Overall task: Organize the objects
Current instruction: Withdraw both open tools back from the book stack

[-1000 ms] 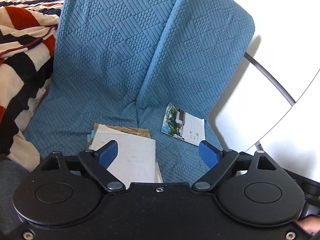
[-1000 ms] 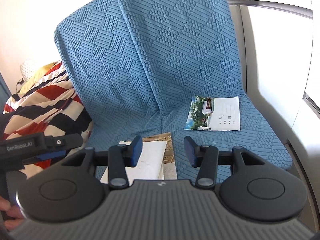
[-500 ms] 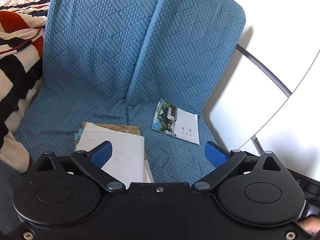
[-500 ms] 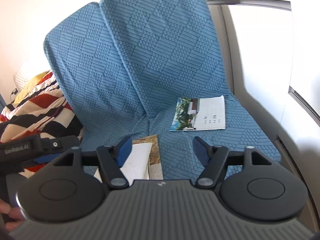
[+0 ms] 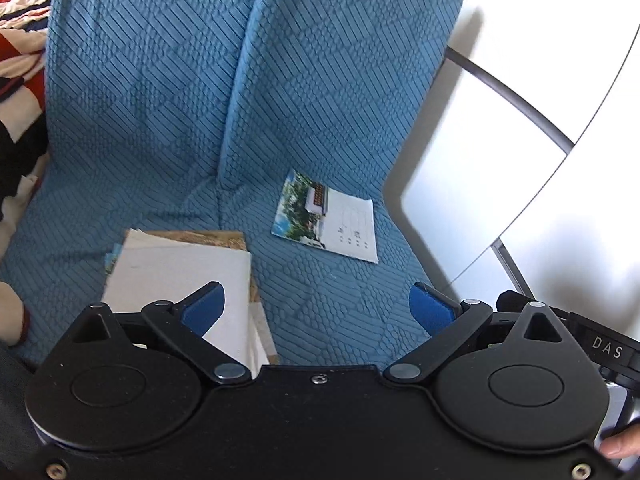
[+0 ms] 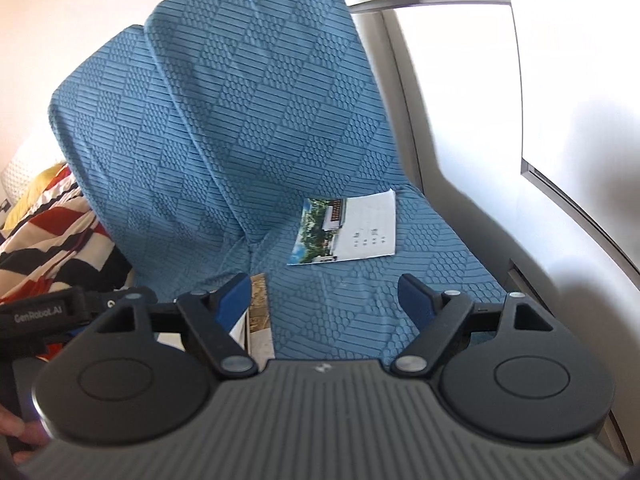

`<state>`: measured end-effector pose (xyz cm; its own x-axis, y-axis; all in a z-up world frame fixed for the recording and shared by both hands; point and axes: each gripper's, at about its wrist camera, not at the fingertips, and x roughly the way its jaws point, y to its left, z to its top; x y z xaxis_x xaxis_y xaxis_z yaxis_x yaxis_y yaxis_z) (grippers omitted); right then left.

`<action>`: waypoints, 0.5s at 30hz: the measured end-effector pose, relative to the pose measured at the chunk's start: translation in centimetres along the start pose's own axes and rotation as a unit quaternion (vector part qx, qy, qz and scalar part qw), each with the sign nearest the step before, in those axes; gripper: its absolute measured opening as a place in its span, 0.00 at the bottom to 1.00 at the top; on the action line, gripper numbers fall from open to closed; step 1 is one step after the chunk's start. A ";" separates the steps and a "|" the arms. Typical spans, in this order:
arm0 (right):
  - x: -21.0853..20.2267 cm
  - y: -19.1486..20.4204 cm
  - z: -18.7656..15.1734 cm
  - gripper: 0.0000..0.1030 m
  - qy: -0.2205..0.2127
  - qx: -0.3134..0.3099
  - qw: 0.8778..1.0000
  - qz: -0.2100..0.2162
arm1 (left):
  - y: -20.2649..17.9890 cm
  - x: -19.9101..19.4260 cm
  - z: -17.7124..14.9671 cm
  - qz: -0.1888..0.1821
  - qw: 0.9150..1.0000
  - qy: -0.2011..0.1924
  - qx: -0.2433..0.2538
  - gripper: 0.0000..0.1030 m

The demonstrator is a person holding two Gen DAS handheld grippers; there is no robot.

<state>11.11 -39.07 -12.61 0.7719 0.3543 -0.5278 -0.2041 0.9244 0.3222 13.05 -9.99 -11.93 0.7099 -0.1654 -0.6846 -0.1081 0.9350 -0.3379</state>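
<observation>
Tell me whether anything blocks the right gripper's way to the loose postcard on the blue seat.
Nothing visible does. The right gripper, its jaws opening and empty, faces the postcard across bare blue seat cover. The stack of cards lies off to the left, apart from it.

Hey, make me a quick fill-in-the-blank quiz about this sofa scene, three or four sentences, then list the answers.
1. The lone postcard lies flat on a seat cover coloured ____.
2. Seen from the left wrist, the stack of cards lies to the ____ of the lone postcard.
3. Between the fingers of the left gripper there is ____.
4. The right gripper, its jaws opening, holds ____.

Missing words: blue; left; nothing; nothing
</observation>
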 end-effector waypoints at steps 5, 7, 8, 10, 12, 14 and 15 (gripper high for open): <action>1.1 -1.1 -0.6 0.79 -0.001 0.008 1.000 0.003 | -0.8 1.3 -0.5 -0.004 1.000 0.010 0.000 0.96; 2.0 -1.6 -1.0 0.79 0.002 0.012 1.000 0.000 | -1.0 1.7 -0.7 0.002 1.000 0.010 0.002 0.96; 2.4 -1.9 -1.3 0.79 -0.002 0.015 1.000 0.001 | -1.0 2.0 -0.9 0.005 1.000 0.011 0.000 0.96; 3.4 -2.4 -1.9 0.79 -0.003 0.018 1.000 -0.002 | -1.1 2.7 -1.1 0.002 1.000 0.013 -0.003 0.96; 4.3 -2.8 -2.5 0.79 -0.008 0.015 1.000 -0.007 | -1.3 3.5 -1.4 -0.004 1.000 0.016 -0.001 0.95; 5.0 -3.4 -3.1 0.79 -0.011 0.019 1.000 -0.006 | -1.5 4.4 -1.7 -0.003 1.000 0.016 -0.001 0.95; 5.4 -3.8 -3.4 0.79 -0.012 0.030 0.999 -0.001 | -1.5 4.8 -1.8 -0.003 1.000 0.017 -0.004 0.95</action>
<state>14.08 -40.22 -19.35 0.7863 0.3480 -0.5106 -0.1667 0.9151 0.3671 15.43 -12.75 -15.88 0.6869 -0.1822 -0.7035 -0.1083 0.9316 -0.3470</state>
